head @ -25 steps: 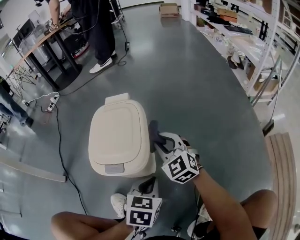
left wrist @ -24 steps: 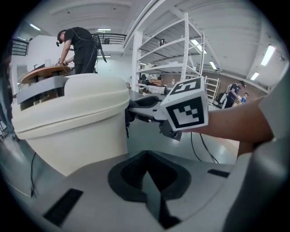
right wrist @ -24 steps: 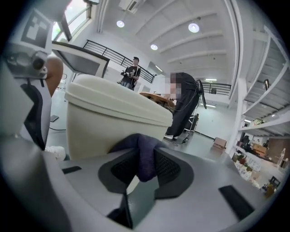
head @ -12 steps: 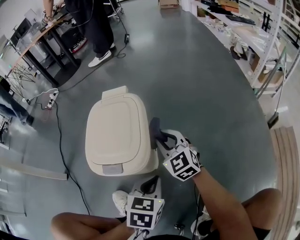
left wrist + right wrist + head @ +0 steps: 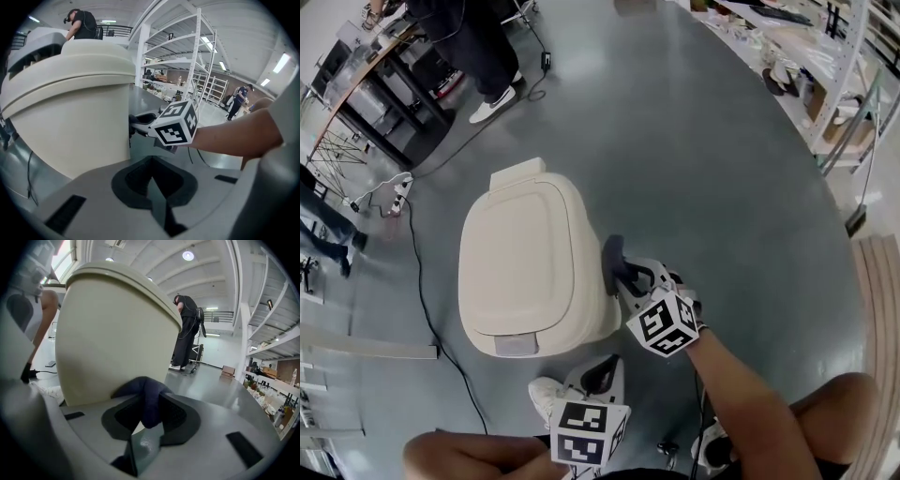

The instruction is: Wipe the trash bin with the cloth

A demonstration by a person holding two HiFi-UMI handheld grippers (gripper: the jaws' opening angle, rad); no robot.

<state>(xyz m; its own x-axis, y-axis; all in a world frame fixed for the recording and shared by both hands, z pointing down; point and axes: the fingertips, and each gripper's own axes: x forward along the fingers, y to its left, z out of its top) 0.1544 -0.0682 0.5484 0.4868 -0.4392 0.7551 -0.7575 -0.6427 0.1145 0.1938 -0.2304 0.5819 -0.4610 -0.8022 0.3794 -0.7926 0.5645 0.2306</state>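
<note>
Standing on the grey floor, the cream trash bin has its lid shut. Right gripper is at the bin's right side wall, jaws clamped on the dark blue cloth. Left gripper hangs low near the bin's front right corner, apart from it, jaws closed together with nothing between. Cloth bunches out past the right jaws and presses on the wall below the lid rim.
</note>
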